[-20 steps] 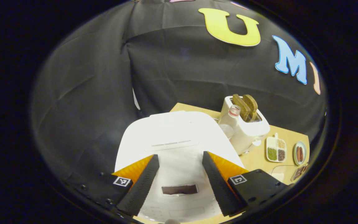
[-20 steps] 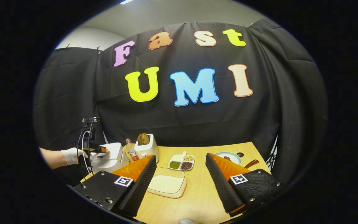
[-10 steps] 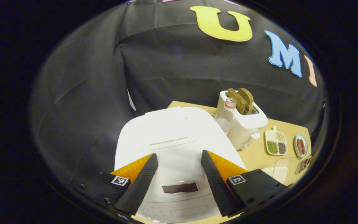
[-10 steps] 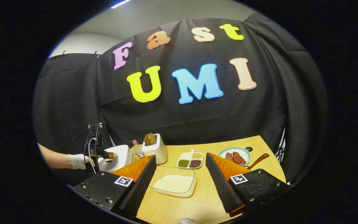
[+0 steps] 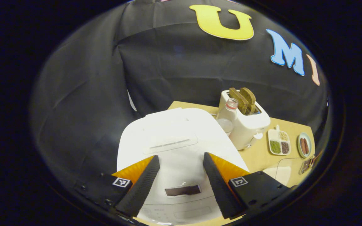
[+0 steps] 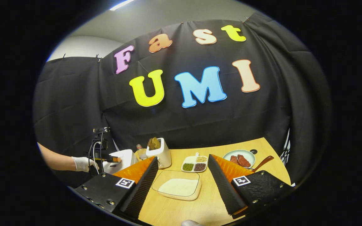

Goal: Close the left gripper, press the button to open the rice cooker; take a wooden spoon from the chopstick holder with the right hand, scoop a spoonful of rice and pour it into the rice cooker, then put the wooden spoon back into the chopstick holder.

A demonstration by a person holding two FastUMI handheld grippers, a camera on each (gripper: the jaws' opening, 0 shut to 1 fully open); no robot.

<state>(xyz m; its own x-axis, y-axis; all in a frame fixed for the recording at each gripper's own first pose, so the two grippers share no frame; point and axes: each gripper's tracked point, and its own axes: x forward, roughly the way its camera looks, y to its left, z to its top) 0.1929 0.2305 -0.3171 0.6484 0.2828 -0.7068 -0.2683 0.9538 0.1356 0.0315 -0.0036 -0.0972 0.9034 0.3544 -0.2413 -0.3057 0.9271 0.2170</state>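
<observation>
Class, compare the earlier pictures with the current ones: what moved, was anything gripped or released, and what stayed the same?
The left gripper drew slightly back over the rice cooker, bringing more of its front panel into view. The right gripper tilted down, so the rice tray and meat plate show more fully. Nothing was gripped or released. Both grippers stayed open, the cooker lid shut, the table items unmoved.

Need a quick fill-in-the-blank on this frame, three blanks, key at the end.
1. The left gripper hovers over the white ____ with its lid down.
2. Both grippers' jaws stand ____.
3. Brown slices stick up from the ____ beside the bottle.
Missing words: rice cooker; open; toaster
</observation>
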